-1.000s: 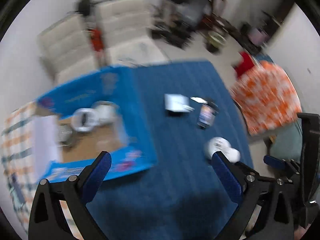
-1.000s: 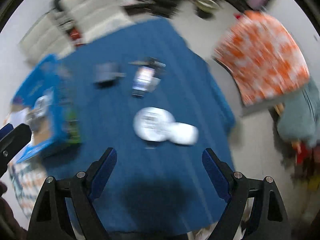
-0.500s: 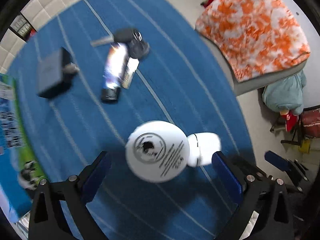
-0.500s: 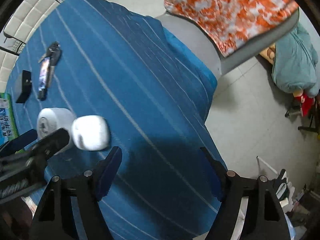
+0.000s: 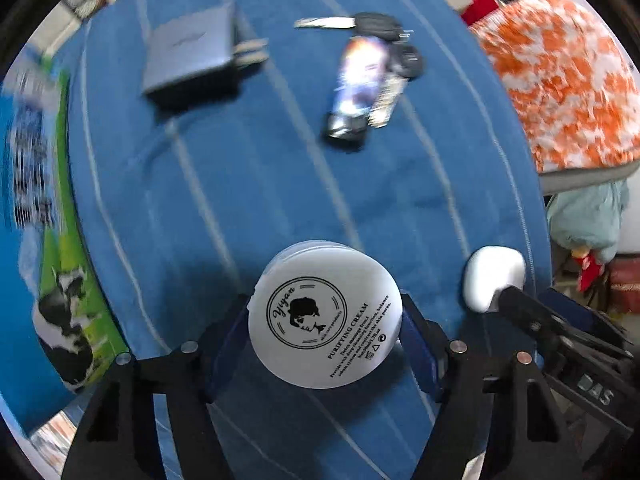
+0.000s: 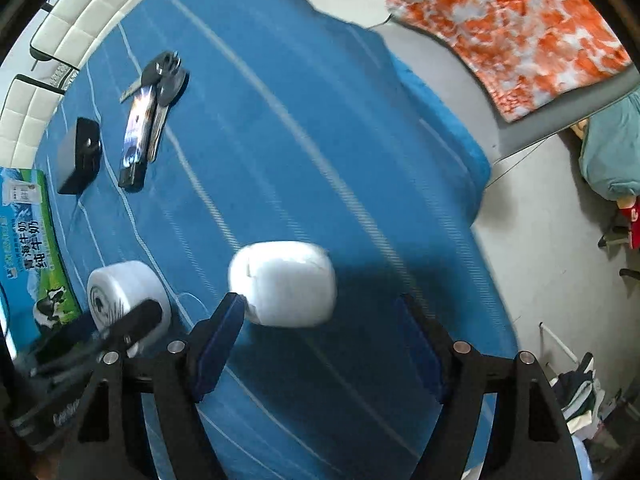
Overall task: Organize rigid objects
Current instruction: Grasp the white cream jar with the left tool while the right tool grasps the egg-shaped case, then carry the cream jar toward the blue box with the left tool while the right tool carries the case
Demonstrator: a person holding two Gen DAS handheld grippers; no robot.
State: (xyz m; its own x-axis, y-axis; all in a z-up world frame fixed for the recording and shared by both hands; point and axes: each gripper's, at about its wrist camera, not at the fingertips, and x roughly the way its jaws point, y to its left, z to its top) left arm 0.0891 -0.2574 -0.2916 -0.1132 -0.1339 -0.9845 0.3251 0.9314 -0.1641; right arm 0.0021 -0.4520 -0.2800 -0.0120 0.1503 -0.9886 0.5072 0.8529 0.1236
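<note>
A white round cream jar (image 5: 325,314) with a black printed lid sits on the blue striped cloth (image 5: 248,184). My left gripper (image 5: 324,336) is open, its blue pads on either side of the jar. A white rounded case (image 6: 285,283) lies right of the jar; it also shows in the left wrist view (image 5: 493,277). My right gripper (image 6: 320,332) is open around the case, the left pad close to it. The jar also shows in the right wrist view (image 6: 122,292).
A grey power adapter (image 5: 188,54), a small printed bottle (image 5: 358,84) and keys (image 5: 380,24) lie farther back on the cloth. A blue and green milk carton box (image 5: 48,232) stands at the left. An orange patterned cushion (image 6: 508,28) and the floor lie right of the table edge.
Both grippers have dropped lower and closer. The left now straddles the jar and has narrowed; the right has shifted left so the case sits between its fingers.
</note>
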